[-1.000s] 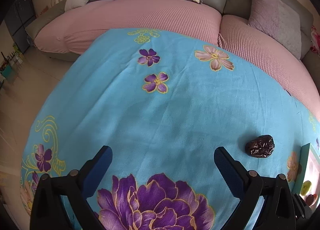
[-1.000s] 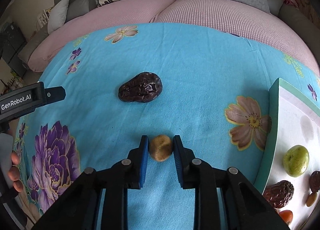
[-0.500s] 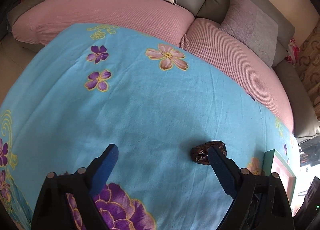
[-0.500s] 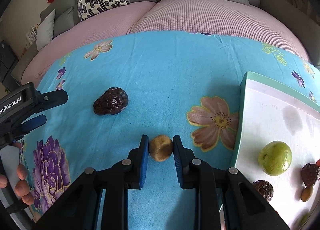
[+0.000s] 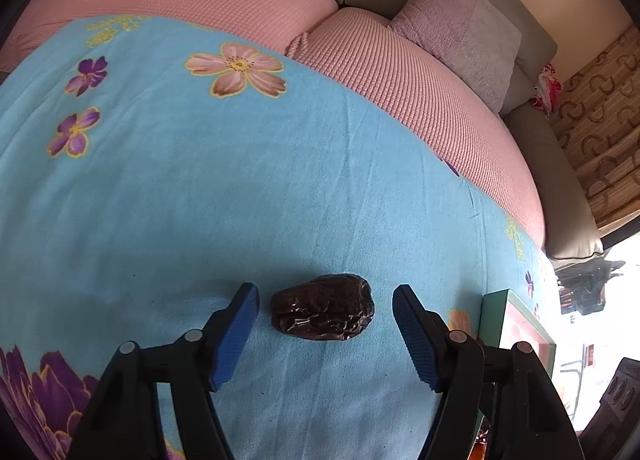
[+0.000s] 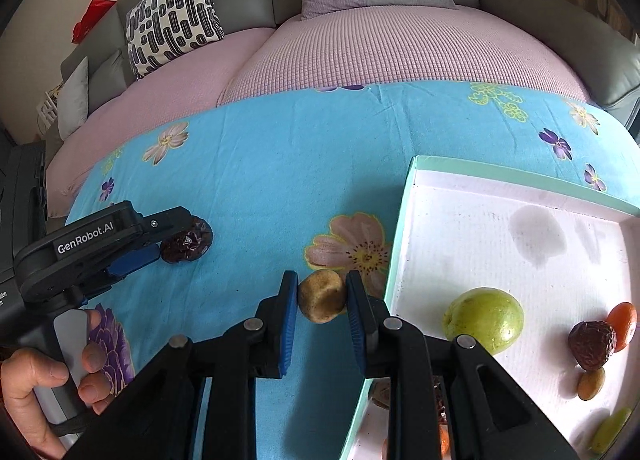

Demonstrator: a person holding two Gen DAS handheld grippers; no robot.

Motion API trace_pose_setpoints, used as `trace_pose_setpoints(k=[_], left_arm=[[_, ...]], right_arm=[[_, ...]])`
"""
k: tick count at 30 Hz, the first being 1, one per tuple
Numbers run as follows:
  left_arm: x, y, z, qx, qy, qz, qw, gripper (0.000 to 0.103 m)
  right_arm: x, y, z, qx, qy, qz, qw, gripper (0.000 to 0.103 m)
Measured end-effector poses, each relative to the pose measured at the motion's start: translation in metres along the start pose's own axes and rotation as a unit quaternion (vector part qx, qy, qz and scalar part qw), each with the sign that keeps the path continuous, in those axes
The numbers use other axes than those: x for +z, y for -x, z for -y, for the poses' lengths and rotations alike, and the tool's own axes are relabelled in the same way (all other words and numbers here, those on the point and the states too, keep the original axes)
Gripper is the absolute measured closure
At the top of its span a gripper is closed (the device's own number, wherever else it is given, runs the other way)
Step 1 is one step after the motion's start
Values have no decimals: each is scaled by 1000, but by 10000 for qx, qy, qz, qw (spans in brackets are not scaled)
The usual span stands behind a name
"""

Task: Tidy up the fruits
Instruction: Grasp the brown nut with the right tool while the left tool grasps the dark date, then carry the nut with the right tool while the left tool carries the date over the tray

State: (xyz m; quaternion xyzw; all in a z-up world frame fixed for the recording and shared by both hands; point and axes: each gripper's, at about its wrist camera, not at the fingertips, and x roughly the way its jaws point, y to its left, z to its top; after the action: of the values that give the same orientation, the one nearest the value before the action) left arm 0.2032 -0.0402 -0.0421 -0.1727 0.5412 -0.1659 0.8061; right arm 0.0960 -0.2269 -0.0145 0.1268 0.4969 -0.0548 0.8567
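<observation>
- Fingers on my left gripper point(image 5: 325, 302) stand wide apart, with nothing clamped; the blue pads point(image 5: 236, 334) are on either side of the dark wrinkled date point(image 5: 322, 307), which lies on the blue flowered blanket point(image 5: 200, 188).
- From the left wrist view I see a gap between the date and each pad, narrower on the left pad's side; neither pad touches it.
- From the right wrist view the left gripper point(image 6: 168, 244) comes in from the left, its tip over the date point(image 6: 188, 244), with the person's hand point(image 6: 40, 388) on the handle.
- My right gripper point(image 6: 322, 296) has its fingers closed to a narrow gap around a small tan round fruit point(image 6: 322, 296); both pads press against its sides.
- That tan fruit sits above the blanket point(image 6: 260, 180), over the edge of a pink printed flower, just left of the tray's green rim point(image 6: 394, 260).
- I cannot tell whether the fruit is lifted clear of the blanket or resting on it.
- Inside the white tray I see a green round fruit point(image 6: 484, 320) near the left wall, and further right a dark date point(image 6: 592, 344) touching an orange fruit point(image 6: 624, 324), with a small tan fruit point(image 6: 591, 383) just below them.
- A yellow-green piece point(image 6: 610, 430) lies at the tray's lower right, partly cut off by the edge of the view.
- Pink bedding point(image 6: 360, 48) and cushions lie beyond the blanket.
</observation>
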Motion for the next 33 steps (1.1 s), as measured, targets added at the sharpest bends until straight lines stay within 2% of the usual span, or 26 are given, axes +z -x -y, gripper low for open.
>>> trace_pose_setpoints(k=[2, 4, 6, 12, 21, 27, 33], left_arm=[[-1, -4, 4, 50, -60, -35, 10000, 33], [-2, -5, 5, 59, -43, -46, 10000, 42], [-3, -3, 5, -6, -6, -37, 10000, 44], [-6, 7, 17, -84, -163, 32, 9998, 45], [-12, 53, 47, -211, -550, 368, 9976, 45], [-25, 81, 61, -299, -706, 570, 9954, 45], [-47, 94, 81, -537, -962, 548, 9924, 45]], right_arm=[[-1, 2, 0, 7, 4, -7, 10000, 78], [-2, 2, 0, 4, 4, -4, 10000, 78], [-1, 3, 1, 2, -3, 7, 10000, 78], [1, 6, 1, 7, -11, 62, 10000, 78], [2, 34, 16, -116, -183, 371, 9991, 78], [2, 59, 34, -376, -331, 609, 9969, 78], [-4, 81, 66, -623, -670, 693, 9934, 78]])
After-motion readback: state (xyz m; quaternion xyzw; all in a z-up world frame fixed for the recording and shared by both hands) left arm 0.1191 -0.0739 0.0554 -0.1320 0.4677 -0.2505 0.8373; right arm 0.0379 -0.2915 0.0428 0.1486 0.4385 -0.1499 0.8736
